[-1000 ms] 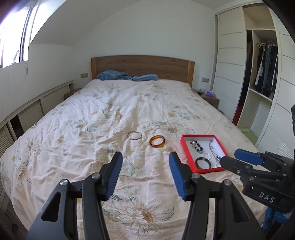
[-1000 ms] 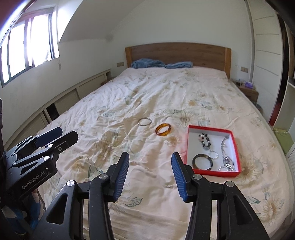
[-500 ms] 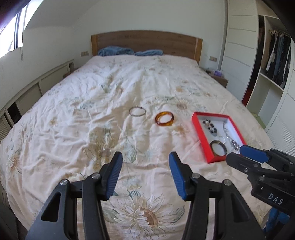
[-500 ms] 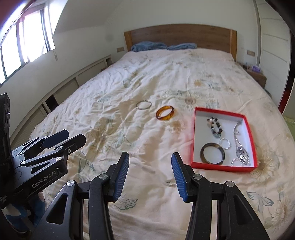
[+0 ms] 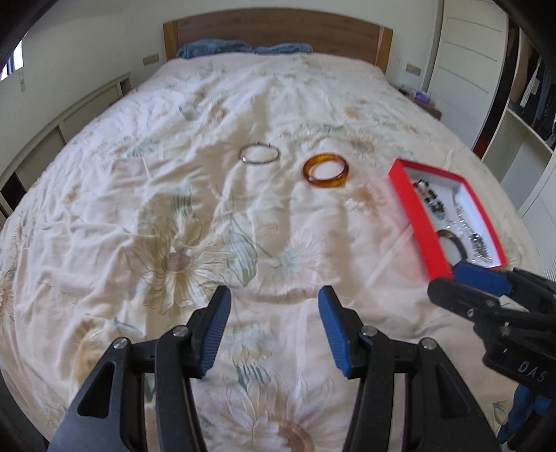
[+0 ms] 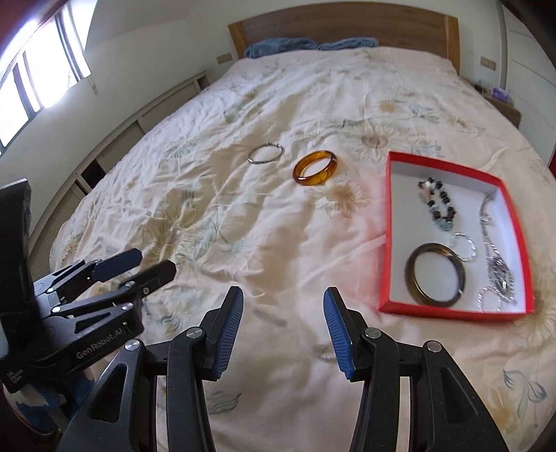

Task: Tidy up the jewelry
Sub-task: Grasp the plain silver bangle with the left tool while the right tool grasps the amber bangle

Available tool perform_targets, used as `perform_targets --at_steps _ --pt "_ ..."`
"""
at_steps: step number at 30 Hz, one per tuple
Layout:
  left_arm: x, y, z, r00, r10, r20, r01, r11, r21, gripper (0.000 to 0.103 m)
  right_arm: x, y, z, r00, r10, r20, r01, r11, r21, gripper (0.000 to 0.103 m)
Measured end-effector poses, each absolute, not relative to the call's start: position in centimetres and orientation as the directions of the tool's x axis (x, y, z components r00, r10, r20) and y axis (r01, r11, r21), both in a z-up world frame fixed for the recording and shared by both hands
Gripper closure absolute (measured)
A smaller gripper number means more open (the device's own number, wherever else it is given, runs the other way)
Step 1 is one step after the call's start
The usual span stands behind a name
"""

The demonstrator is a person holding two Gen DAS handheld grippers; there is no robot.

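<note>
A thin silver bangle (image 5: 260,156) (image 6: 266,154) and an amber bangle (image 5: 326,170) (image 6: 315,167) lie loose on the floral bedspread. To their right a red jewelry box (image 5: 413,205) (image 6: 387,222) with a white inside holds a beaded bracelet (image 6: 438,203), a dark bangle (image 6: 436,274), a small silver ring and a silver chain (image 6: 497,267). My left gripper (image 5: 274,333) (image 6: 135,266) is open and empty, low over the bed in front of the bangles. My right gripper (image 6: 283,333) (image 5: 462,281) is open and empty, near the box's front left corner.
The bed (image 6: 215,222) has a wooden headboard (image 5: 278,29) and blue pillows (image 6: 278,47) at the far end. Low cabinets (image 6: 114,146) run along the left wall. A nightstand (image 5: 425,104) and an open wardrobe (image 5: 535,87) stand on the right.
Both grippers have moved forward and tilted down toward the bed, so the bangles and the red box look closer and larger. Both stay open and empty.
</note>
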State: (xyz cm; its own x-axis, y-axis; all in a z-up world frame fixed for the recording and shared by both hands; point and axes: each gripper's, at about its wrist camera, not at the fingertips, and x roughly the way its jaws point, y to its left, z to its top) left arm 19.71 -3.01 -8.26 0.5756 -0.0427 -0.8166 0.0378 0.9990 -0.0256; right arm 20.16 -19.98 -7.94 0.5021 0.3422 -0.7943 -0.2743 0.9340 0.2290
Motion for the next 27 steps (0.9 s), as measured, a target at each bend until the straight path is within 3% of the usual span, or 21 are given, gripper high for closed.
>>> perform_targets --at_steps 15,27 --pt "36.7 2.4 -12.1 0.53 -0.161 -0.833 -0.111 0.96 -0.257 0.053 34.8 -19.7 -9.3 0.495 0.322 -0.807 -0.278 0.939 0.204 0.053" --pt "47.5 3.5 -17.0 0.503 -0.083 -0.86 -0.168 0.967 -0.191 0.053 44.7 -18.3 -13.5 0.423 0.287 -0.86 -0.261 0.947 0.187 0.051"
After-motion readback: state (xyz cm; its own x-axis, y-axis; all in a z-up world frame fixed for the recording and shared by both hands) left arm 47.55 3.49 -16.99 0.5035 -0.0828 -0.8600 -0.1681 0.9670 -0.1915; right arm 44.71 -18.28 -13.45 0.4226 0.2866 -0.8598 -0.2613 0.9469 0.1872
